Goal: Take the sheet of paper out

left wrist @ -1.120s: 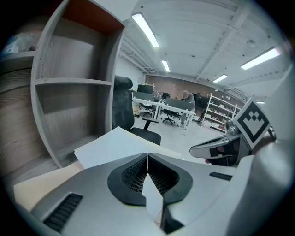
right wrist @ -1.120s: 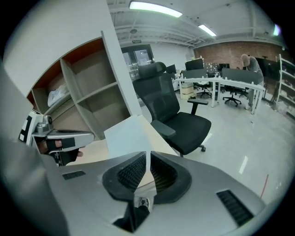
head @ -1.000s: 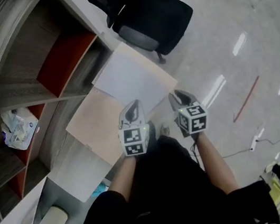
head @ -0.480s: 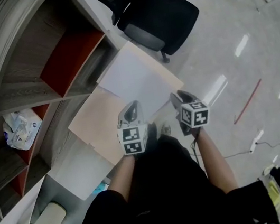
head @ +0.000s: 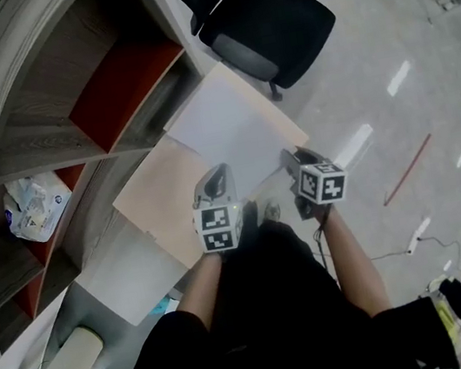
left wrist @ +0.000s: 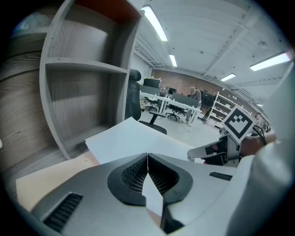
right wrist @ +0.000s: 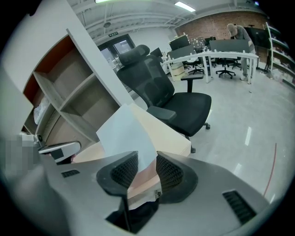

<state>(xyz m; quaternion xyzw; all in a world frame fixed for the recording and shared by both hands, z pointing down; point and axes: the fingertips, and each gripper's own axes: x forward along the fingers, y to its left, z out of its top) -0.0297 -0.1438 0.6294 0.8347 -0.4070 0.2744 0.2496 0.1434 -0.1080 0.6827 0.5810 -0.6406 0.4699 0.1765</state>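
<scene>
A white sheet of paper (head: 230, 131) lies on a beige folder (head: 159, 205) held out in front of the shelf unit. My left gripper (head: 214, 176) is at the sheet's near edge. In the left gripper view its jaws (left wrist: 147, 159) are shut on the sheet (left wrist: 133, 138), and a white corner pokes out behind the pads. My right gripper (head: 292, 158) is at the near right edge. In the right gripper view it (right wrist: 144, 168) stands open, and the sheet (right wrist: 124, 131) and the folder's edge (right wrist: 143, 184) run between the jaws without being pressed.
A black office chair (head: 273, 26) stands just beyond the folder. A grey shelf unit with red back panels (head: 121, 88) is on the left, with a plastic bag (head: 35, 205) in one compartment. A white bin (head: 64, 367) is at lower left, and shiny floor on the right.
The right gripper's marker cube has rolled a little and its jaws look wider apart. The left gripper keeps its grip on the sheet. The whole view has drifted slightly.
</scene>
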